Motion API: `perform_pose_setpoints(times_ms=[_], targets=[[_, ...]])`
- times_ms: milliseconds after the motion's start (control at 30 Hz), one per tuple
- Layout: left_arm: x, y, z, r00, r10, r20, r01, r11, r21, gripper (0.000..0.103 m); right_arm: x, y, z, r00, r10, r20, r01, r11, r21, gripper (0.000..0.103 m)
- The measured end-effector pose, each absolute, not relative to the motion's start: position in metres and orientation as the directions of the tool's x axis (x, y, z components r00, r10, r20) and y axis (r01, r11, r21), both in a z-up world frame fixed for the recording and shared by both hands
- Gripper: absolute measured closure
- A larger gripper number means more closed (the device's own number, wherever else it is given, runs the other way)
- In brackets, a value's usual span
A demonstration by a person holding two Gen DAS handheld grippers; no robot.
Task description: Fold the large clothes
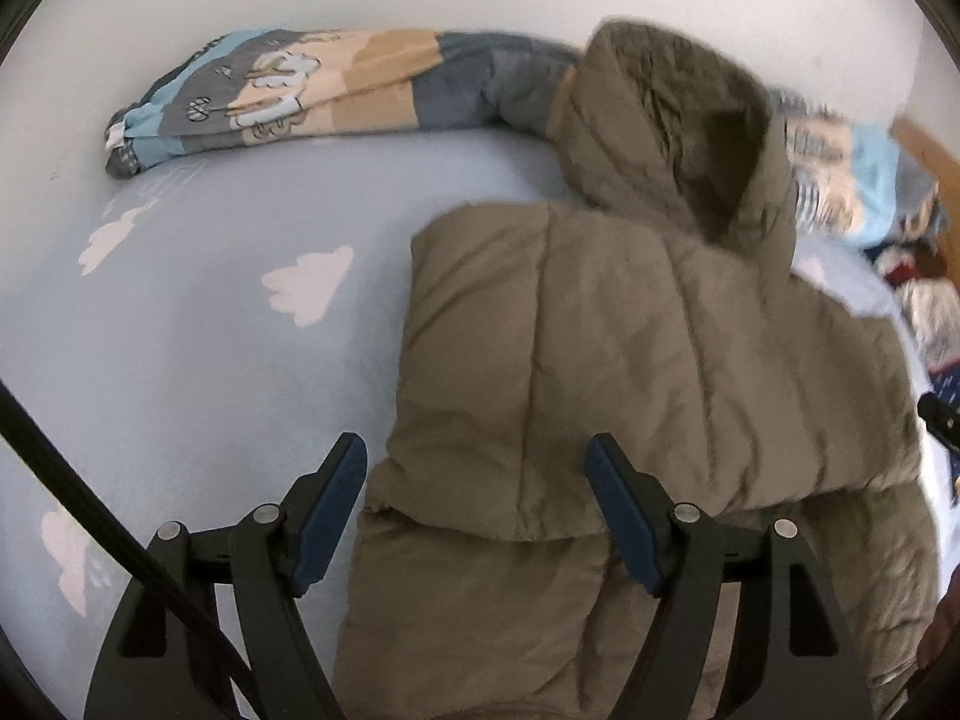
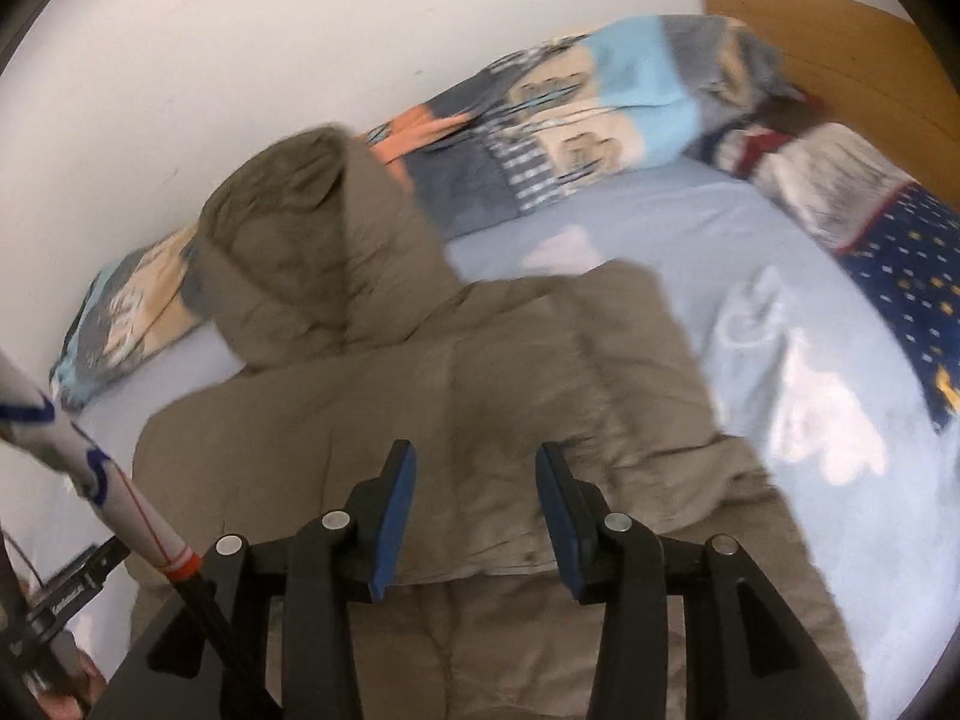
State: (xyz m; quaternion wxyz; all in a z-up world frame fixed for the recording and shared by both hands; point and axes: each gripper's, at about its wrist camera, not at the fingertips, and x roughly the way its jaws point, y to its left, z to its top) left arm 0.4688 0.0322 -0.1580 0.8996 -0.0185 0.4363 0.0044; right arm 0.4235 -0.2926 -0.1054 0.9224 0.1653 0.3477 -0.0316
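A khaki padded jacket (image 1: pixel 630 360) lies on the bed, its lower part doubled up over the body and its hood (image 1: pixel 678 120) resting toward the wall. My left gripper (image 1: pixel 474 462) hovers over the jacket's left edge; it is open, with one finger above the sheet and the other above the fabric, and nothing is pinched. The right wrist view shows the same jacket (image 2: pixel 480 372) with its hood (image 2: pixel 300 240) at upper left. My right gripper (image 2: pixel 476 459) is open just above the folded edge, and its blue pads (image 2: pixel 396 510) are clear of the cloth.
The bed sheet (image 1: pixel 210 360) is light blue with white clouds. A patterned blanket (image 1: pixel 288 90) is bunched along the white wall. A wooden headboard (image 2: pixel 840 48) and navy star-print bedding (image 2: pixel 900 276) are at right. A black cable (image 1: pixel 90 510) crosses the lower left.
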Motion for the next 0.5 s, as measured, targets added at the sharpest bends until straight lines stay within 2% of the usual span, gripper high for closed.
perform_pose_setpoints(times_ms=[100,200,400,500], targets=[[0.475,0.035,-0.17,0.584,-0.02,-0.811,-0.029,0.999,-0.046,0.027,0.435,-0.288,-0.126,0.716,0.031,-0.697,0.172,0.96,0.22,0.058],[0.48,0.041,-0.18,0.544,-0.031,-0.839,-0.053,0.996,-0.072,0.021,0.448,-0.293,-0.149,0.656,0.035,-0.754,0.173,0.965,0.195,0.058],[0.482,0.047,-0.182,0.517,-0.066,-0.853,-0.079,0.989,-0.124,0.019,0.455,-0.292,-0.16,0.62,0.021,-0.785,0.169,0.972,0.16,0.058],[0.473,0.047,-0.165,0.561,-0.085,-0.824,-0.082,0.984,-0.157,0.019,0.447,-0.286,-0.146,0.635,-0.012,-0.772,0.194,0.97,0.144,0.057]])
